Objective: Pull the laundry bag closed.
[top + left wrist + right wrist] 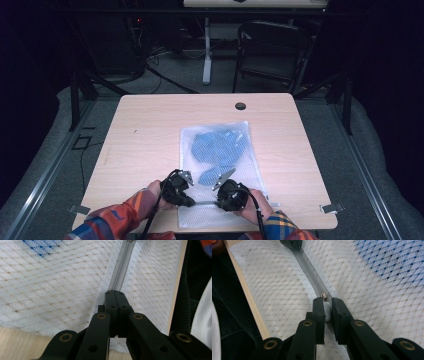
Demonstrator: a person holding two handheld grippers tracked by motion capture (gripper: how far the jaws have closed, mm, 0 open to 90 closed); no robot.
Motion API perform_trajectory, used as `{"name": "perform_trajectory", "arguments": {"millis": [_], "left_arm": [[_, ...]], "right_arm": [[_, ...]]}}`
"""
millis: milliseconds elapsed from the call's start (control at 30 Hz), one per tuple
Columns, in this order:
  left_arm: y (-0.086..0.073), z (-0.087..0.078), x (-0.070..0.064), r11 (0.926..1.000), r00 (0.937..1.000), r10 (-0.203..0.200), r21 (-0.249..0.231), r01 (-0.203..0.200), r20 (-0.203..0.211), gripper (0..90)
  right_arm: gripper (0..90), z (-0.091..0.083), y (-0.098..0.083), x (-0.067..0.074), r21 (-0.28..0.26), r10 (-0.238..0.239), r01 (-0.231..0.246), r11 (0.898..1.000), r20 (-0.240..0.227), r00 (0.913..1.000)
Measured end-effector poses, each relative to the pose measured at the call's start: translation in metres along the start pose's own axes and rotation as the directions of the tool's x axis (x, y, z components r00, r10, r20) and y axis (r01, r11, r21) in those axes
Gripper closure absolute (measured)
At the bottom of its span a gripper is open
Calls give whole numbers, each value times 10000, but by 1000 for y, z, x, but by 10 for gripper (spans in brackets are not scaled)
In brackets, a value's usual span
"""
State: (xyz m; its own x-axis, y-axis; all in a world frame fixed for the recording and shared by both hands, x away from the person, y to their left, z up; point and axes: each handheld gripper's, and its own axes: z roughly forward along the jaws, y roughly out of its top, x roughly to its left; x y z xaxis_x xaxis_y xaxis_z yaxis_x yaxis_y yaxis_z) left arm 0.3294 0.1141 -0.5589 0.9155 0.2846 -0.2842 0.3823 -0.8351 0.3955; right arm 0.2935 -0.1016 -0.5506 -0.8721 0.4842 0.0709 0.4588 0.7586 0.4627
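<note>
A white mesh laundry bag (pixel 192 137) lies on the wooden table (pixel 145 130) with a blue garment (pixel 220 150) inside it. A grey zipper (pixel 205 203) runs along the bag's near end. My left gripper (pixel 192 202) is shut on the zipper's left end; in the left gripper view its tips (pixel 115 293) pinch the zipper tape (pixel 121 270). Facing it from the right, my right gripper (pixel 218 203) is shut on the white zipper pull (pixel 326 311), its tips (pixel 325 302) on either side of the slider. The zipper (pixel 308 267) stretches on toward the left gripper's tip (pixel 290 243).
The table's near edge (pixel 177 290) runs just behind the bag, with the person's dark clothing beyond it. A black cable hole (pixel 240 106) sits at the table's far side. A folding chair (pixel 270 50) and a desk leg (pixel 207 50) stand on the floor behind.
</note>
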Motion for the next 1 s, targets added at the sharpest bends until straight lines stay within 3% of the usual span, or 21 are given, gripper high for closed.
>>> {"name": "perform_trajectory", "arguments": {"millis": [433,567,700,967,1000], "left_arm": [[0,0,0,10000,10000,-43,28,43,-30,900],[4,0,-4,9997,9990,241,78,-238,-376,900],[11,0,-8,9976,9973,567,-375,-585,-476,900],[28,17,-15,9893,9897,1179,-765,-1241,-814,900],[30,19,-16,9893,9904,1100,-869,-1173,-843,900]], "right_arm": [[819,0,-4,-2,145,31,-33,9999,137,9999],[819,-1,-3,-3,172,59,-62,9998,183,9998],[818,0,-3,-3,79,145,-146,9999,133,9998],[819,-1,-2,-3,-38,126,-126,9999,146,9998],[819,-1,-2,-3,-47,140,-139,9999,127,9998]]}}
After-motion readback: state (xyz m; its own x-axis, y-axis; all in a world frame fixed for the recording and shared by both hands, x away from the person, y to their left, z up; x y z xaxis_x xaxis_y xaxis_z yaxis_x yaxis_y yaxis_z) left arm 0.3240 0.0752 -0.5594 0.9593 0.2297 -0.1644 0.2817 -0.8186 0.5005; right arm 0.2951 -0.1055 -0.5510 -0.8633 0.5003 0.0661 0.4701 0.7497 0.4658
